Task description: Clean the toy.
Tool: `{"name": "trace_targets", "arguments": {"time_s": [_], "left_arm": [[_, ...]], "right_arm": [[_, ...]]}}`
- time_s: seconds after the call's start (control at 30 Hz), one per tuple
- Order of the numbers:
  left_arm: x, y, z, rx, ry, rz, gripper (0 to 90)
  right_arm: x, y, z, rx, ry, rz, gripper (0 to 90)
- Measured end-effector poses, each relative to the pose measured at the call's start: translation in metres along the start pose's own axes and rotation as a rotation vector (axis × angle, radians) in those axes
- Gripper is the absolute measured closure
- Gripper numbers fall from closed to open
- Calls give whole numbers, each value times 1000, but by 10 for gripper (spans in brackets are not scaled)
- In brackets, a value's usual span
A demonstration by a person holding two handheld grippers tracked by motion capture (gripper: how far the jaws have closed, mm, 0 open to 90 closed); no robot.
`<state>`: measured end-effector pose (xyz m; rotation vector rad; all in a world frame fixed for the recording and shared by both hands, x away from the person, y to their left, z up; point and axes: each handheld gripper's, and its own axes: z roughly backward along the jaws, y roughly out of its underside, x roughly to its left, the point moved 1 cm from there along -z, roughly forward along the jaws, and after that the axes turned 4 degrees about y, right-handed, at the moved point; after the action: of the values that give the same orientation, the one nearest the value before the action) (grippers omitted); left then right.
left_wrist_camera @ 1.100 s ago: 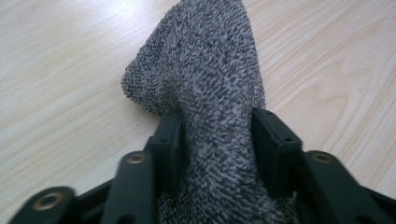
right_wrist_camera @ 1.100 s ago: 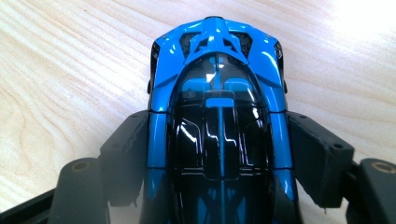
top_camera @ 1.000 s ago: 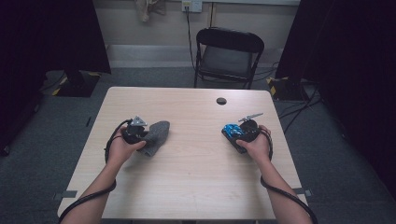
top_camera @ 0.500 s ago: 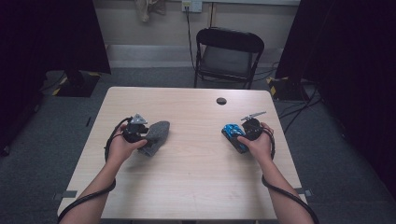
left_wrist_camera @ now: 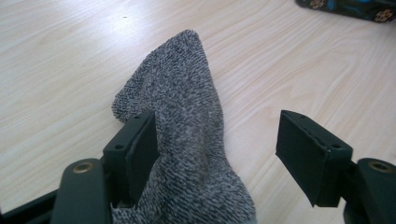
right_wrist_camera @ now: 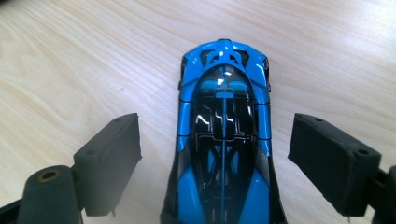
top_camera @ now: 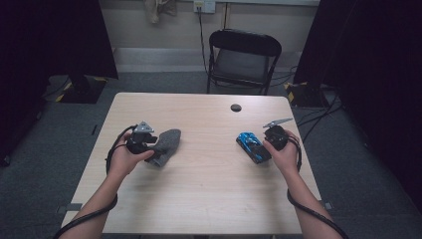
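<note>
A grey knitted sock (top_camera: 168, 143) lies on the left of the wooden table (top_camera: 209, 194). My left gripper (top_camera: 153, 145) is at its near end. In the left gripper view the sock (left_wrist_camera: 187, 121) runs up between the jaws of the left gripper (left_wrist_camera: 219, 128); one pad just brushes it and the other stands well apart. These jaws have just been opening. A blue and black toy car (top_camera: 251, 146) sits on the right, with my right gripper (top_camera: 263, 145) behind it. The car (right_wrist_camera: 224, 140) lies between the jaws of the right gripper (right_wrist_camera: 219, 126) with a gap on each side. These jaws too have just been opening.
A small black round thing (top_camera: 236, 107) lies near the table's far edge. A black folding chair (top_camera: 244, 55) stands beyond the table. The car's end (left_wrist_camera: 355, 5) shows at the top right of the left gripper view.
The right hand has drawn back a little to the right, away from the car. The left hand has barely shifted. Sock and car have stayed in place.
</note>
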<state>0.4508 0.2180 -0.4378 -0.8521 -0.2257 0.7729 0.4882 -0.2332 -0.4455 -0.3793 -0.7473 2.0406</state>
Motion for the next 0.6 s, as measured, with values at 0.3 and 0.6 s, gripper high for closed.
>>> {"name": "trace_targets", "arguments": {"time_s": [0.3,0.6], "left_arm": [[-8,9,12,-5,22,12,220],[-11,24,22,-5,25,23,213]], "right_arm": [[9,8,13,-20,-22,24,163],[15,18,20,-19,-41,33,168]]}}
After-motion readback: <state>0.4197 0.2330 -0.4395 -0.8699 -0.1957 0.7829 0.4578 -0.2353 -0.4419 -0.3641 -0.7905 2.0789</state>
